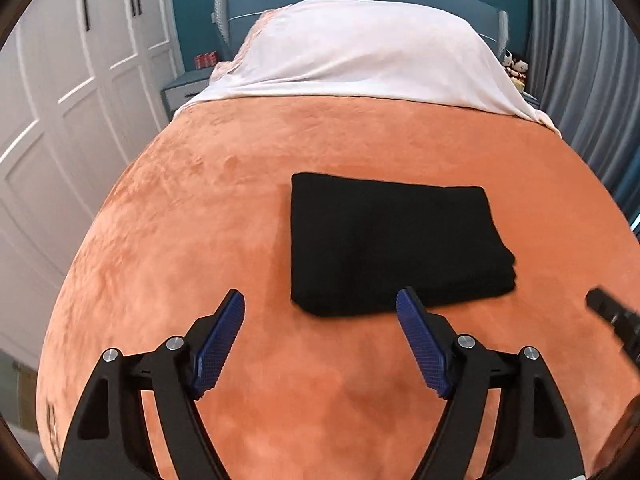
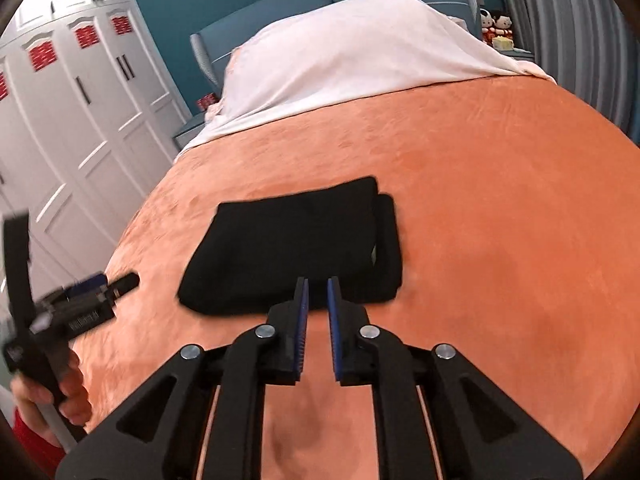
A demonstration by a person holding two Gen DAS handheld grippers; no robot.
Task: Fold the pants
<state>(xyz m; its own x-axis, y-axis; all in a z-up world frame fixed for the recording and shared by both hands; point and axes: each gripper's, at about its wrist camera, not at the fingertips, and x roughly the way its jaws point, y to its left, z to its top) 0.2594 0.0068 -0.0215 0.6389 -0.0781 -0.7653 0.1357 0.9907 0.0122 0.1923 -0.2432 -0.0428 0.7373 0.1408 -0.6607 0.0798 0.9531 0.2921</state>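
Pants: black pants [image 1: 394, 244] lie as a folded, layered rectangle near the middle of the bed [image 1: 208, 216], apart from both grippers.
Handling: likely soft, light, limp; layers could slide, so pinch a stacked edge or corner.
Left gripper [image 1: 320, 312]: spread, empty.
Right gripper [image 2: 318, 292]: nearly pressed together, empty.
Surface: plush orange cover, white sheet [image 1: 360, 52] at the head.
Room: white wardrobe [image 2: 80, 92], teal wall.

Bed [image 1: 180, 240] covered in orange plush blanket, lightly rumpled. Black pants [image 1: 392, 240], folded into a flat rectangular stack, lie mid-bed directly on the blanket. White sheet [image 1: 360, 52] drapes over a mound at the headboard end.
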